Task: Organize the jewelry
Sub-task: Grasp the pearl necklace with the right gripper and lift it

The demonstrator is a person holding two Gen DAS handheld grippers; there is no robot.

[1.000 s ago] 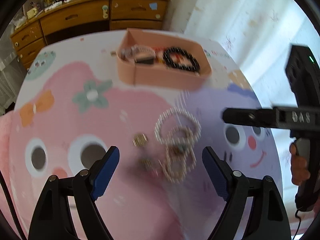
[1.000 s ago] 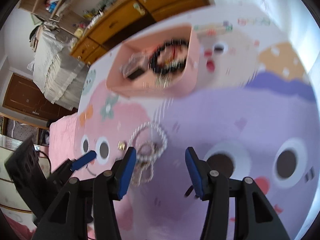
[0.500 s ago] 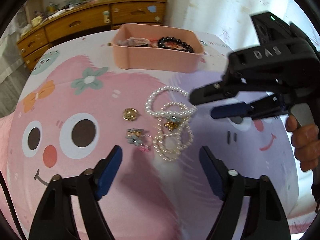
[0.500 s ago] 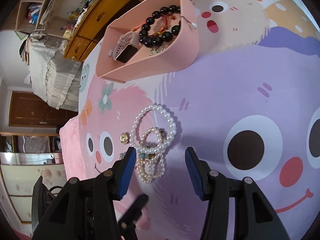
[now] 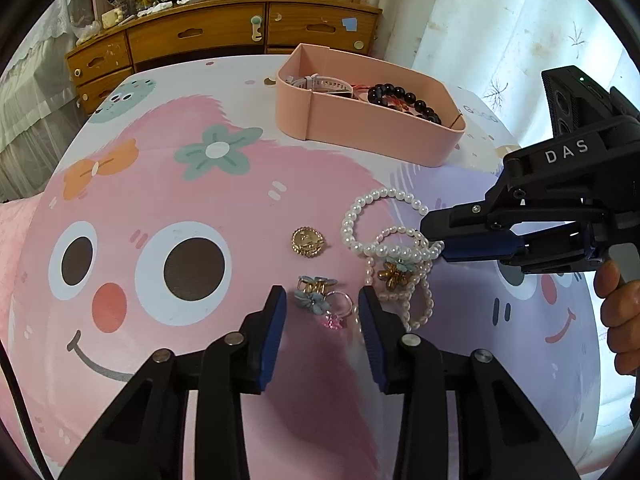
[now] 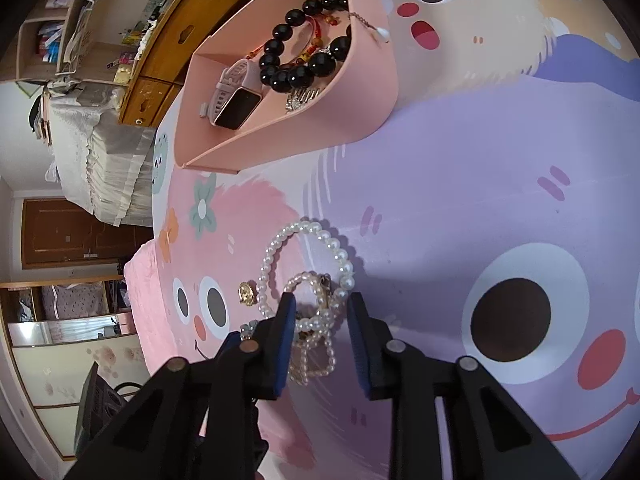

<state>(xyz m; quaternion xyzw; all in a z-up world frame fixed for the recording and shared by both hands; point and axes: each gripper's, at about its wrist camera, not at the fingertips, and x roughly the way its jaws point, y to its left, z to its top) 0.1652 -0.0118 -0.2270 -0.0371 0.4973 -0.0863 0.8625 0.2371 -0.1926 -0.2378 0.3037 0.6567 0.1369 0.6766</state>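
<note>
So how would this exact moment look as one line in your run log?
left gripper: closing around ring | right gripper: closing around pearl bracelets | tray: holds watch, black beads | coin charm: on table

Wooden dresser (image 5: 224,36), pale curtain (image 5: 500,32) behind.
</note>
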